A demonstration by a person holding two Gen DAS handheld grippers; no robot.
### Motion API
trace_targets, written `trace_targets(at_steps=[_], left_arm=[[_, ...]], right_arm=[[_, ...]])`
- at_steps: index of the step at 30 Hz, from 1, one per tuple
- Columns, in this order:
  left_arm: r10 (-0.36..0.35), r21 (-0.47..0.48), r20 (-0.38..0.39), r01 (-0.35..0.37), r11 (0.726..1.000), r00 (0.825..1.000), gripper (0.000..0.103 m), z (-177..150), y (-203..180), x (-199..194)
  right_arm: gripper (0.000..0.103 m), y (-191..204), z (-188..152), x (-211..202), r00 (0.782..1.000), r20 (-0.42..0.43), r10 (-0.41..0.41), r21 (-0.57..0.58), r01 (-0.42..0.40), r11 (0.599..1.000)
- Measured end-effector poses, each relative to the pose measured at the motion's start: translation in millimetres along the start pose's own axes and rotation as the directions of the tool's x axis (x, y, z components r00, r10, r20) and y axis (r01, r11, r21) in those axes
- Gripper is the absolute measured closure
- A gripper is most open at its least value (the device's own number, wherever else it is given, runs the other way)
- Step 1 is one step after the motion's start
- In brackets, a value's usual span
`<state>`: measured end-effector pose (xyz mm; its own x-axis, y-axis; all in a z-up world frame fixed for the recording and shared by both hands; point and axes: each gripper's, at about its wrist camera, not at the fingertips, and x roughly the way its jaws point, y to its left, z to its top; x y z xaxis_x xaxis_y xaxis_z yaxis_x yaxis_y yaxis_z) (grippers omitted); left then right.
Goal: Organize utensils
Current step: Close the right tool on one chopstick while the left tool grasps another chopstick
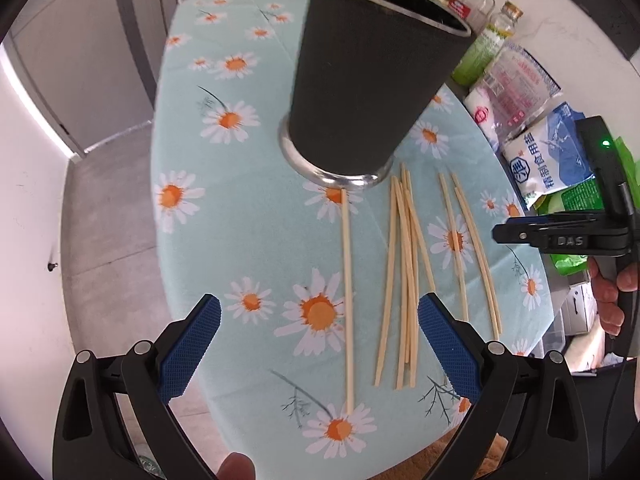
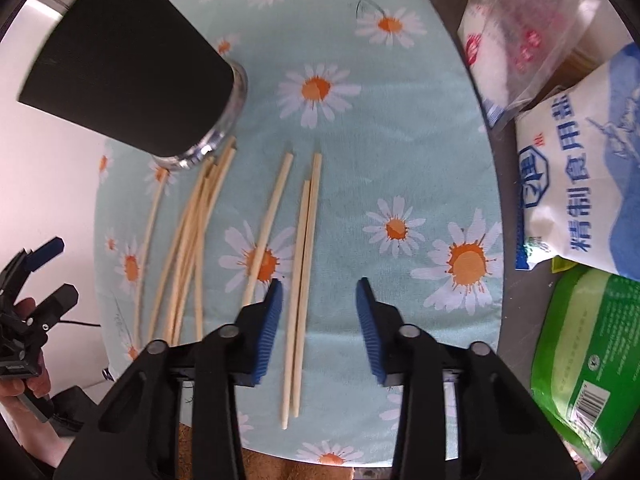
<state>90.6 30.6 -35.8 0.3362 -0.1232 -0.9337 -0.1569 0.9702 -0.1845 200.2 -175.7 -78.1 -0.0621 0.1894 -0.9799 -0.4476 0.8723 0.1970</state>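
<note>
Blue-padded right gripper (image 2: 318, 312) hangs released, straddling two pale wooden chopsticks (image 2: 301, 276) right of the tall black metal-rimmed holder (image 1: 360, 88). Blue-padded left gripper (image 1: 319, 340) also released, over single chopstick (image 1: 347, 292). Best: descend level, clench both sticks mid-length.

The salt bag (image 2: 580, 184) reads "精制食用盐"; the right tool (image 1: 568, 240) seemingly reads "DAS".

I see open cloth left of the single chopstick (image 1: 347, 300), where my left gripper (image 1: 319, 344) could pass; the black holder (image 1: 372, 76) blocks ahead (tall, upright), and salt bags (image 2: 580, 184) crowd the right edge.
</note>
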Motion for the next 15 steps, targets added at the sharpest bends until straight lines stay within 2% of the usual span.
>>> trace_targets(at_steps=[2,8,12,15], left_arm=[[0.014,-0.004,-0.010,-0.014,1.000,1.000,0.008,2.1,-1.2,6.5],[-0.010,-0.028,-0.045,0.009,1.000,0.999,0.009,7.9,-1.4,23.5],[-0.028,-0.025,-0.058,0.027,0.999,0.998,0.018,9.9,-0.3,27.9],[-0.042,-0.028,-0.065,0.041,0.999,0.997,0.022,11.3,-0.4,30.1]], right_arm=[[0.079,0.8,1.5,6.0,1.000,-0.022,-0.008,-0.001,0.008,1.000],[0.080,-1.3,4.0,13.0,0.999,-0.037,-0.002,0.022,0.003,1.000],[0.091,3.8,14.7,18.8,0.998,-0.057,-0.009,0.038,0.011,0.999],[0.091,5.3,21.2,24.1,0.998,-0.066,-0.003,0.042,0.005,0.999]])
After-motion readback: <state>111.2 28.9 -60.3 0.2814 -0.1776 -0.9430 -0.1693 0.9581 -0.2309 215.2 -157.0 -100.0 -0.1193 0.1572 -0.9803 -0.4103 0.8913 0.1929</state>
